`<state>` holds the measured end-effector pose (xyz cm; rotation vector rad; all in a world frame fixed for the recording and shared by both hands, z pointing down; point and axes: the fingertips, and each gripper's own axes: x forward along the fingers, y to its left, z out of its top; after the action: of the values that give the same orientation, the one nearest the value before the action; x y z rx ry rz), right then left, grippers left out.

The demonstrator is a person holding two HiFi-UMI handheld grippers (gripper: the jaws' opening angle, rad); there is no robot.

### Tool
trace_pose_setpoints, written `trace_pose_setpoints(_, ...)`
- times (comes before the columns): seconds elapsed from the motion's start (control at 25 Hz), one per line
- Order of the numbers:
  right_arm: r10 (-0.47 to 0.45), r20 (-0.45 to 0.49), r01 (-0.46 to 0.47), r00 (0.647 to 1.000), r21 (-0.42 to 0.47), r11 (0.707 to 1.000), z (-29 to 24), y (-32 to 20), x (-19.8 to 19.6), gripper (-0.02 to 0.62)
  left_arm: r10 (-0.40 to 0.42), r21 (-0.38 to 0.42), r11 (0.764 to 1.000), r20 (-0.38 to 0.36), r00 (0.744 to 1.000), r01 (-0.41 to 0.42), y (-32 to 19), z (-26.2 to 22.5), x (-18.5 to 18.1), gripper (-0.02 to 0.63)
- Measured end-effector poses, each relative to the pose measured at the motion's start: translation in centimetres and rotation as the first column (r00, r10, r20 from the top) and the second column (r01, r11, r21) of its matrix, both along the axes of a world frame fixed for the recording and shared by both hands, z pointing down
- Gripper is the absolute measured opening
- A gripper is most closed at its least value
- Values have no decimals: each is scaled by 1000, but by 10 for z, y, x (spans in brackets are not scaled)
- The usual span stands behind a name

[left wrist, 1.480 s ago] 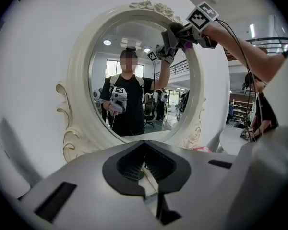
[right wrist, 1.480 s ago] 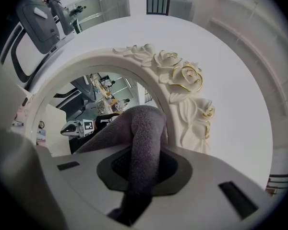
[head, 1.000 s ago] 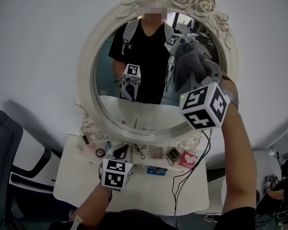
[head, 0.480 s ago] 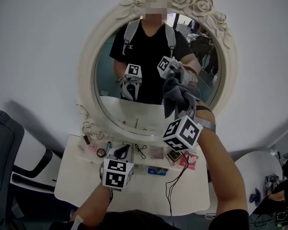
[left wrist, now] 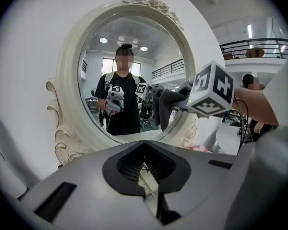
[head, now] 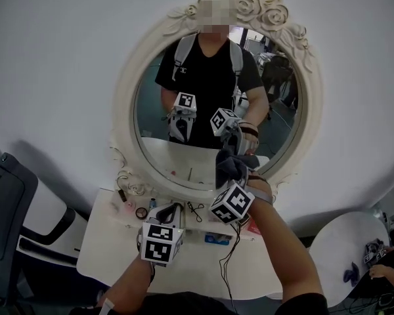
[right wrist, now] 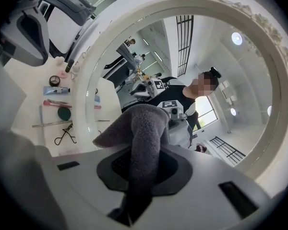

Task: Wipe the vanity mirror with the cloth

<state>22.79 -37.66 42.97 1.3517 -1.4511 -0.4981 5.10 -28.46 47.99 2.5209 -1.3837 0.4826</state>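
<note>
The right gripper (right wrist: 139,178) is pinching the cloth (right wrist: 145,123) by the lower edge of the vanity mirror (head: 151,113) while the left gripper (left wrist: 150,178) is hovering, jaws pressed together.

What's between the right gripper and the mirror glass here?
The grey cloth, clamped in the right gripper's jaws and bunched toward the mirror; the right gripper view shows it best.

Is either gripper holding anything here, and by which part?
The right gripper pinches the grey cloth at a bunched fold, its loose end bulging past the fingers. The left gripper holds nothing; its fingers are together.
</note>
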Motion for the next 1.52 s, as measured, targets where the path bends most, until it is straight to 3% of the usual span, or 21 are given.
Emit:
trace_pose_setpoints(0.16, 36, 74, -32, 997, -62, 998, 34, 0, 1, 57, -3, -6, 1000, 9, 1000, 3, 4, 3, -2, 3)
trace_pose_setpoints(0.36, 57, 40, -50, 998, -149, 988, 74, -1, 0, 57, -9, -8, 1000, 18, 1000, 10, 8, 4, -4, 3)
trace_pose_setpoints(0.52, 92, 17, -84, 996, -262, 961, 127, 2, 5, 57, -18, -9, 1000, 21, 1000, 18, 13, 5, -8, 3)
trace_pose_setpoints(0.8, 92, 25, -82, 995, -266, 960, 138, -1, 4, 57, -53, -2, 999, 33, 998, 54, 19, 4, -27, 3)
trace_pose_setpoints(0.96, 70, 69, -57, 995, -174, 983, 127, 4, -2, 58, -59, 18, 998, 33, 998, 58, 25, -4, -30, 3)
trace_pose_setpoints(1.08, -4, 123, 10, 992, -42, 999, 72, 7, -21, 58, -60, 30, 998, 31, 998, 59, 29, -9, -32, 3)
trace_pose_setpoints(1.16, -90, 161, 78, 983, 78, 994, 8, 10, -40, 58, -63, 34, 997, 26, 998, 62, 30, -12, -33, 3)
trace_pose_setpoints(1.36, -248, 130, 197, 960, 317, 928, -176, 25, -74, 58, -65, 35, 997, 26, 998, 64, 32, -12, -36, 3)
trace_pose_setpoints(1.52, -262, 32, 223, 964, 431, 874, -286, 28, -86, 58, -71, 33, 997, 20, 997, 70, 34, -11, -39, 3)
